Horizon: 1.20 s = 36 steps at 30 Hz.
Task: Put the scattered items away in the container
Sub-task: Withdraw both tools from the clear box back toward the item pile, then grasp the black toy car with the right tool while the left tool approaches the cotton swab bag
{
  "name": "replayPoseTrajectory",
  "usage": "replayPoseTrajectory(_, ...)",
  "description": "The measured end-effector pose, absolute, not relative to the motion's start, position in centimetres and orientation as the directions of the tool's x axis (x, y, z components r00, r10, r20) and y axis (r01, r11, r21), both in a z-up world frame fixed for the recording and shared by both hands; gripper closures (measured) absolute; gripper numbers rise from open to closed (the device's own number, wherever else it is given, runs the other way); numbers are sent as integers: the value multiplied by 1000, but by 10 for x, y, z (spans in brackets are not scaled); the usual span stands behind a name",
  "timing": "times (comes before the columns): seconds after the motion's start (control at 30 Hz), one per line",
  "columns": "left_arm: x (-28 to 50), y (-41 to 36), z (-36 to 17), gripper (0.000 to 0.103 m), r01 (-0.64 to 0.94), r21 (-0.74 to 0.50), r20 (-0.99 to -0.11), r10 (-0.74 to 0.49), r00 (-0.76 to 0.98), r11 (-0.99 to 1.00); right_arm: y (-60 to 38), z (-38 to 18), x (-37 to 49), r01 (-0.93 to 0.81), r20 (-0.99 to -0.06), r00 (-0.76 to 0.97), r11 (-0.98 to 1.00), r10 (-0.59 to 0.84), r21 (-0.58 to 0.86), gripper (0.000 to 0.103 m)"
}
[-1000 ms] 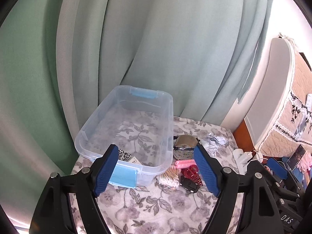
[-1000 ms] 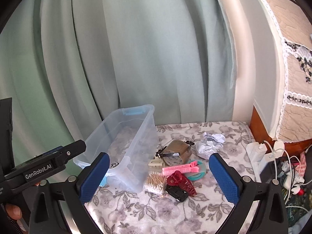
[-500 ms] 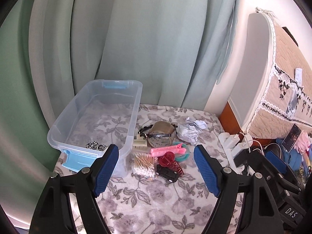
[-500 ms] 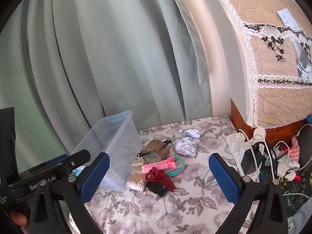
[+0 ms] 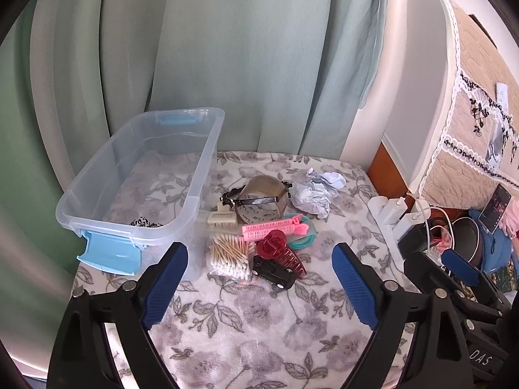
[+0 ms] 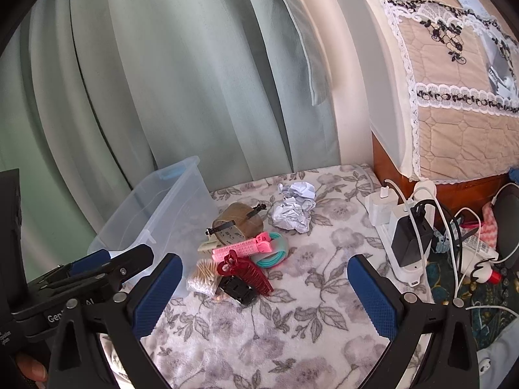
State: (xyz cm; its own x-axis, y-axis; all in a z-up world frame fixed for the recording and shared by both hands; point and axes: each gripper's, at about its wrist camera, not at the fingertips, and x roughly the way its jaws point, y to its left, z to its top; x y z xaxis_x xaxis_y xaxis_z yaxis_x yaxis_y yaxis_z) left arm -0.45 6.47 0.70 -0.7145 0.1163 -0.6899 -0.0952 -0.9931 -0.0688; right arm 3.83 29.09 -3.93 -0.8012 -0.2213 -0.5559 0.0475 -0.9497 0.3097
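Left wrist view: the left gripper point(image 5: 259, 278), its empty fingers point(image 5: 353, 288) opening, was seen just short of the black toy car point(image 5: 275, 274), the clear container point(image 5: 142, 181) lying left.

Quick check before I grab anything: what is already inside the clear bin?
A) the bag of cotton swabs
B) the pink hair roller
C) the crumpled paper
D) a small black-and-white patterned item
D: in the left wrist view a small black-and-white patterned item lies in the near end of the clear bin, while the crumpled paper, pink hair roller and bag of cotton swabs lie outside on the floral cloth.
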Motion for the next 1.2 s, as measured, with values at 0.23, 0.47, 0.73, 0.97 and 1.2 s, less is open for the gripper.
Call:
replayPoseTrajectory(0.23, -13, 68, -11, 12, -93, -62, -712, 109, -693, -994, 293, -57, 32, 38, -580, -788, -957, -206, 288, 0)
replayPoseTrajectory(0.47, -23, 70, -33, 12, -88, -57, -740, 101, -665, -995, 293, -76, 24, 19, -615, -766, -963, -187, 270, 0)
replayPoseTrajectory(0.73, -33, 68, -61, 12, -92, -53, -769, 99, -631, -994, 291, -102, 10, 13, -670, -719, -968, -184, 252, 0)
replayPoseTrajectory(0.97, -44, 65, -86, 11, -114, -117, -810, 162, -563, -987, 292, -122, -2, 31, -712, -666, -962, -222, 271, 0)
replayPoseTrajectory(1.2, -50, 51, -103, 12, -30, -101, -835, 101, -540, -994, 282, -141, -13, 82, -759, -603, -965, -247, 249, 0)
